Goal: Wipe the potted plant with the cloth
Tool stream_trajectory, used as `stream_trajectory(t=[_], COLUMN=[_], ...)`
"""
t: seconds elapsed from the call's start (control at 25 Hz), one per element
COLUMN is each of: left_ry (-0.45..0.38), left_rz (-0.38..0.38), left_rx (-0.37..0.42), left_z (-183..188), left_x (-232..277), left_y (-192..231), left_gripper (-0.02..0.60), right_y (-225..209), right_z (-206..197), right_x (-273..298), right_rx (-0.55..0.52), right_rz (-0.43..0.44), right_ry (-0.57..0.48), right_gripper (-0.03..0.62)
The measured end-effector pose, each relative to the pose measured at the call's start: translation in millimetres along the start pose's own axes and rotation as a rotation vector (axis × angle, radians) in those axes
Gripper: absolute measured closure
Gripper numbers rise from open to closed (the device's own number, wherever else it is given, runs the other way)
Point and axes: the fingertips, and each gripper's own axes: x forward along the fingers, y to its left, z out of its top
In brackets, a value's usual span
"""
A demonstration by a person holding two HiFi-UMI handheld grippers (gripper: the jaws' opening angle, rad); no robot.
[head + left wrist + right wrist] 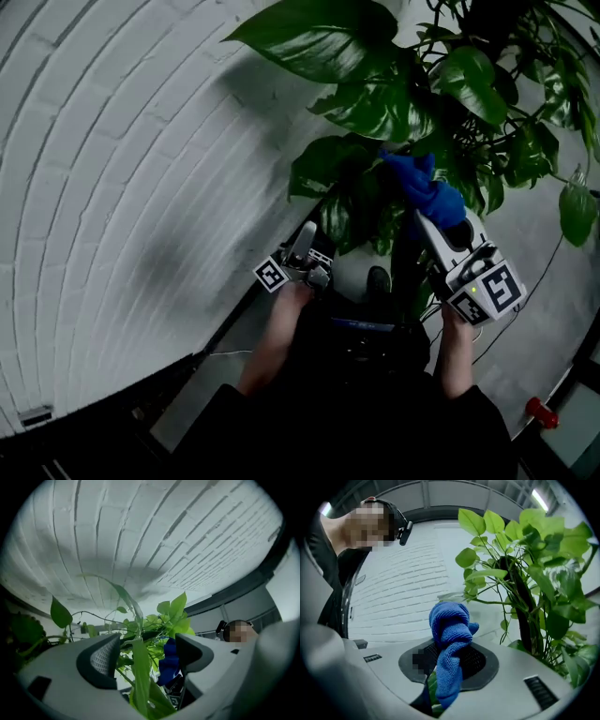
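Seen from above, the person's forearms (pixel 272 347) reach forward from the bottom of the frame, each ending in a handheld gripper.

The right gripper (pixel 449 658) is clamped on a blue cloth (pixel 449 625). The cloth is pinched at its middle, so a bunched knot of fabric sticks out past the jaw tips and a tail hangs below. That leaves a soft wad in front, probably to serve as the wiping face.

The left gripper (pixel 145 653) has its jaws spread wide and holds nothing. A long narrow leaf (pixel 140 677) stands up in the gap between the two pads and appears to touch neither. This looks like a way to steady the leaf for wiping.

The potted plant (pixel 375 103) rises just beyond and above both grippers, with broad dark green leaves. In the head view the cloth sits up among the lower leaves, though I cannot tell whether it touches any. In the right gripper view the main stem and most of the foliage stand to the right of the cloth.

Behind everything runs a white brick wall (pixel 141 141).
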Motion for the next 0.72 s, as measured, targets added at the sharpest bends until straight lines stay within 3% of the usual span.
stream_trajectory(t=[0.16,0.32,0.56,0.72], left_ry=[0.154,0.239,0.289,0.292], left_rz=[-0.083,-0.125,-0.167,-0.2], left_rx=[-0.134,-0.209,-0.301,-0.318], left_z=[-2.5,-1.3,-12.9,-16.3], left_x=[23.2,31.9,37.3,46.9], left_y=[7.8,13.2,6.3,-0.1], left_gripper=[0.218,0.218,0.218,0.218], right_y=[15.3,13.6,-13.4,-16.9], right_z=[4.9,-15.3,-116.7,-157.0], right_x=[28.7,64.6,92.2,85.7], right_rx=[-0.065,-0.076,-0.026,0.018], right_rz=[-0.141,-0.235,-0.294,-0.276], right_ry=[0.01,0.05,0.267,0.341], right_gripper=[0.474,0.474,0.474,0.474])
